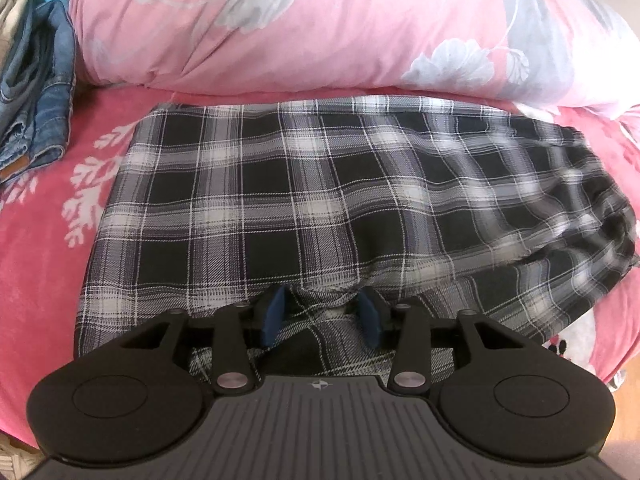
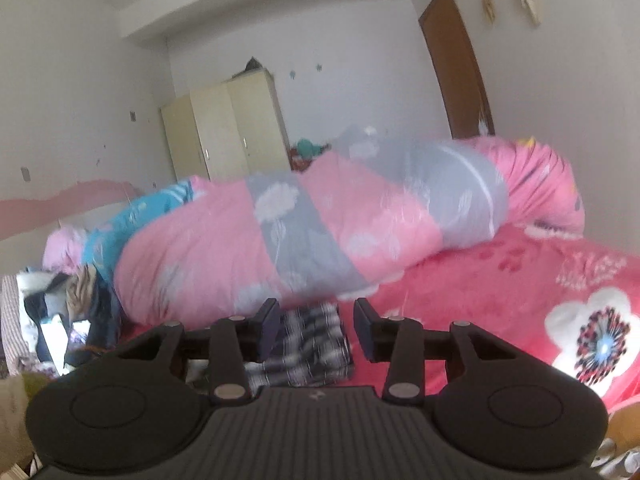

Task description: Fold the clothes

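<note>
Black-and-white plaid garment point(image 1: 304, 200) lies spread on the pink bedsheet point(image 1: 36, 264), its far edge right up against the rolled pink floral duvet point(image 1: 320, 20). Your left gripper point(image 1: 322, 314) sits at the near edge of the garment, blue pads point(image 1: 274, 312) set apart with a bunched ridge of plaid cloth pinched up between them; cloth is touching both pads, so you're clamped on it. Right side of the garment is blurred and rumpled, folded over itself. Folded jeans point(image 1: 40, 92) stacked at the far left, just beside the duvet, apart from the plaid. Your right gripper point(image 2: 316, 328) is raised above the bed, jaws spread wide with nothing between them; the plaid garment point(image 2: 308, 352) shows below through the gap, not touching the fingers. Right view is blurry: duvet point(image 2: 320, 232) across the bed, cream wardrobe point(image 2: 228, 128) against the back wall, brown door point(image 2: 456, 60) on the right, clothes pile point(image 2: 68, 308) at the left edge.
</note>
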`<state>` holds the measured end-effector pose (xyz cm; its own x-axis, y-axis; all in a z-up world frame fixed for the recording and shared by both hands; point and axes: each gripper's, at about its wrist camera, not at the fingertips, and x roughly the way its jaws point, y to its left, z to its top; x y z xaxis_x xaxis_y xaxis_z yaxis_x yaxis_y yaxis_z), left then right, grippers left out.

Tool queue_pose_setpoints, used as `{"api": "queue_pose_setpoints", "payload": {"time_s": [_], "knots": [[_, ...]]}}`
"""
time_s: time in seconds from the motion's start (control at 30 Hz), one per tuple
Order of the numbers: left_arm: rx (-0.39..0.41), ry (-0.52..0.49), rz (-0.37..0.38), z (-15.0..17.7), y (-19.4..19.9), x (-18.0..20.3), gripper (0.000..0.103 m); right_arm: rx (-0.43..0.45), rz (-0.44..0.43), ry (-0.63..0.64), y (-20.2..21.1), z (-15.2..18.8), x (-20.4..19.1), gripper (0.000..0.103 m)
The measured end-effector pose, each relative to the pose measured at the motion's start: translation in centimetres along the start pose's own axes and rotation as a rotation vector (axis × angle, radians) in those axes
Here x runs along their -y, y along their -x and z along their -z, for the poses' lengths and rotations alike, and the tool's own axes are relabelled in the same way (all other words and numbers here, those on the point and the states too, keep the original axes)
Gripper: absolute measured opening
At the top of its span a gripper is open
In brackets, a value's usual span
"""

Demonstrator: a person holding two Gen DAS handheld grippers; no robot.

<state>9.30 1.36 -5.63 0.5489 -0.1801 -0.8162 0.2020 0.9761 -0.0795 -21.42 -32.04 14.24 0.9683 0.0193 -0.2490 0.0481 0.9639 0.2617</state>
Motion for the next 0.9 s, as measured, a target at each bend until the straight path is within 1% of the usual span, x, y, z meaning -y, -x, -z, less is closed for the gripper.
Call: {"api": "queue_pose_setpoints", "payload": {"time_s": [0.1,0.2,0.23,0.27,0.37,0.47,0.57,0.7,0.8,0.9], "knots": [[0.002,-0.002,-0.010,0.1,0.0,0.1,0.043,-0.005,-0.046,-0.021,0.4,-1.2,-0.3,0.044],[-0.006,0.001,-0.017,-0.1,-0.1,0.2,0.043,-0.024,-0.132,-0.045,-1.2,-1.6,-1.2,0.051],[-0.010,0.000,-0.019,-0.2,-0.1,0.2,0.043,-0.029,-0.163,-0.051,-1.9,-1.6,-1.6,0.054],[-0.014,-0.006,-0.023,-0.3,-0.2,0.3,0.044,-0.040,-0.184,-0.057,-3.0,-1.4,-1.8,0.057],[-0.009,-0.028,-0.032,-0.6,-0.4,0.4,0.048,-0.081,-0.222,-0.076,-7.0,0.1,-2.5,0.058],[0.011,-0.024,-0.030,-0.5,-0.6,0.5,0.052,-0.123,-0.261,-0.094,-11.1,1.6,-3.1,0.058],[0.038,-0.033,-0.019,-0.3,-0.7,0.4,0.055,-0.177,-0.258,-0.084,-15.0,3.8,-3.8,0.058],[0.069,-0.010,0.032,-0.1,-0.8,-0.7,0.056,-0.220,-0.244,-0.060,-18.9,6.2,-4.2,0.058],[0.101,0.016,0.068,0.0,-0.9,-1.6,0.057,-0.253,-0.243,-0.059,-22.1,7.5,-4.1,0.058],[0.145,0.018,0.075,0.1,-1.4,-1.9,0.058,-0.297,-0.233,-0.044,-25.2,8.5,-4.2,0.058]]}}
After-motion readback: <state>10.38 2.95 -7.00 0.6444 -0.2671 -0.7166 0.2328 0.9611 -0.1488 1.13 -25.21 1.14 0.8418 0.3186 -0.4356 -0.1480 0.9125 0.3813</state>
